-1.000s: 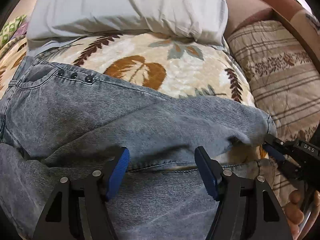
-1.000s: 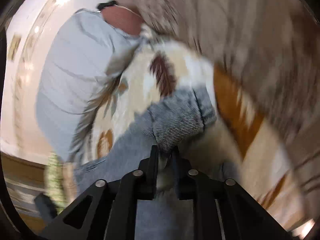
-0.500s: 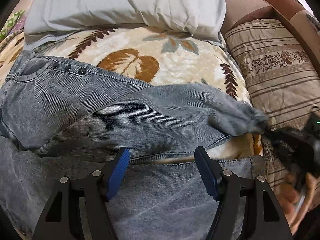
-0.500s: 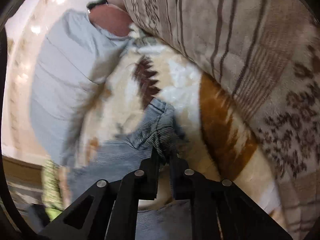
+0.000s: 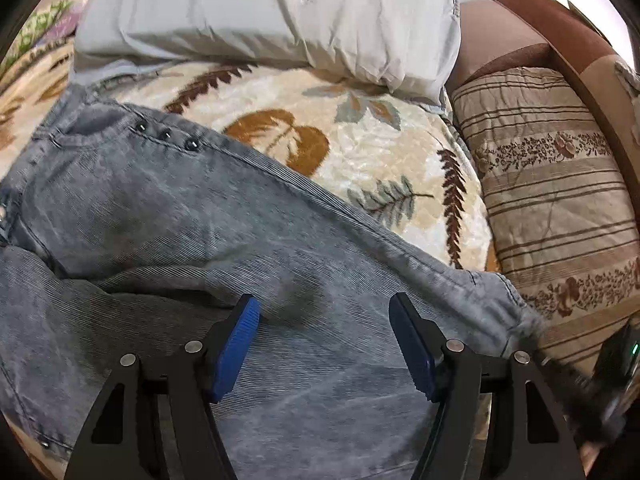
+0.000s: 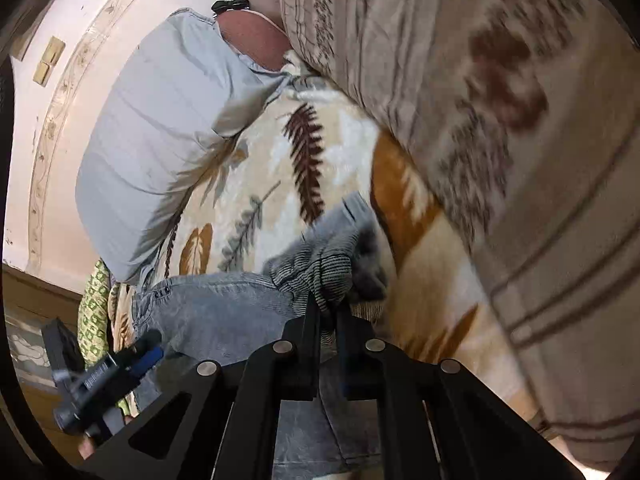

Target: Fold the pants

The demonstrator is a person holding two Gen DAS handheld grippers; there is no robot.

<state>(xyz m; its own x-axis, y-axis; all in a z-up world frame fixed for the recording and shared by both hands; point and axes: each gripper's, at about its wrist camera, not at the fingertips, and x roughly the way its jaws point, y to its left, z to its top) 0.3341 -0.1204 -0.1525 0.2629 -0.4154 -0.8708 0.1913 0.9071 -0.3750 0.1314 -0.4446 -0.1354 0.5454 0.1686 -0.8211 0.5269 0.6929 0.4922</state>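
Note:
Grey denim pants [image 5: 168, 216] lie across a leaf-patterned blanket [image 5: 360, 148], waist to the left, one leg folded over the other. My left gripper [image 5: 324, 340] hovers open just above the leg fabric, nothing between its blue pads [image 5: 236, 344]. In the right wrist view, my right gripper [image 6: 328, 308] is shut on the bunched hem [image 6: 332, 256] of the upper pant leg, holding it up off the blanket. The same hem [image 5: 504, 304] reaches the right gripper [image 5: 560, 372], blurred at the lower right of the left wrist view. The left gripper [image 6: 120, 364] appears at lower left.
A pale grey pillow [image 5: 260, 12] lies at the far side of the blanket. A striped, flower-patterned quilt roll [image 5: 556, 200] runs along the right, with a brown headboard [image 5: 560, 28] behind. A green patterned cloth [image 6: 94, 312] sits beyond the waistband.
The right gripper closed on the pant-leg hem and pulled it rightward, stretching the upper leg out flat over the lower one. The left gripper rose slightly, still open.

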